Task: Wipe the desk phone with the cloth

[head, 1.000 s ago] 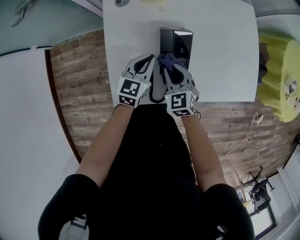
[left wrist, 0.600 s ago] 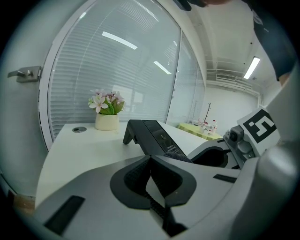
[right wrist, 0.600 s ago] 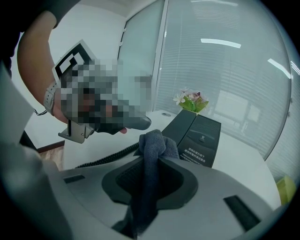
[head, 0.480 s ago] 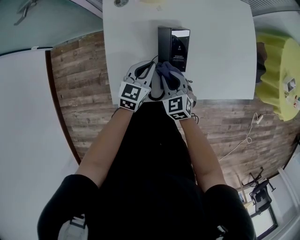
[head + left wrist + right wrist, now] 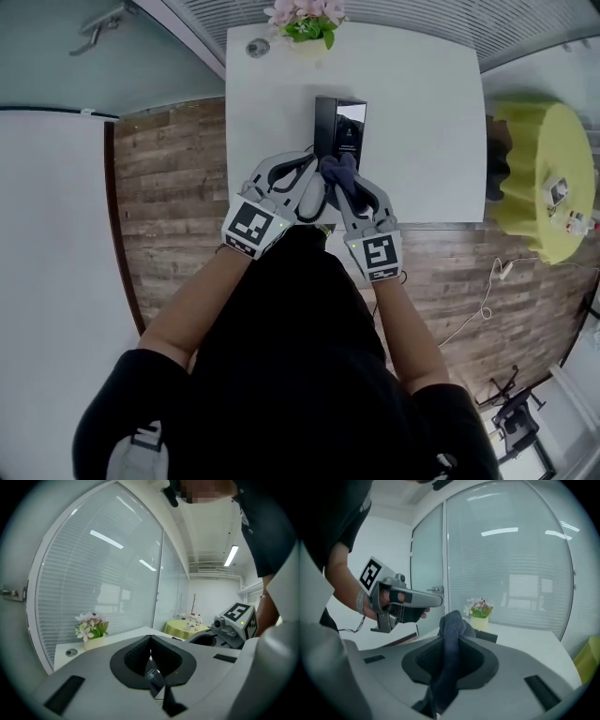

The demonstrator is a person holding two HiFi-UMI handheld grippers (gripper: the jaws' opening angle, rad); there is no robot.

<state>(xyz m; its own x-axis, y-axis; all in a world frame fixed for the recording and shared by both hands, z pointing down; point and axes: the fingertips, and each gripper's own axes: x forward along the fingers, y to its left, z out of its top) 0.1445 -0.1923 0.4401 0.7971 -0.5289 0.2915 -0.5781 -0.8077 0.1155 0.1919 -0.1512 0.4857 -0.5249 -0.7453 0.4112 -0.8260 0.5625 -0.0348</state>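
In the head view, the black desk phone stands on the white table. A dark blue cloth bunches at the phone's near end, and my right gripper is shut on it. In the right gripper view the cloth fills the seam of the right gripper, with the phone's dark top just behind. My left gripper sits close to the left of the cloth. In its own view the left gripper is shut, with a thin shiny sliver in the seam that I cannot identify.
A pot of pink flowers and a round cable grommet sit at the table's far edge by a glass wall with blinds. A yellow round table stands to the right. Wood floor lies on either side of the table.
Both grippers and the cloth have drawn back toward the phone's near end. The head view has shifted and now takes in the flowers at the far edge.
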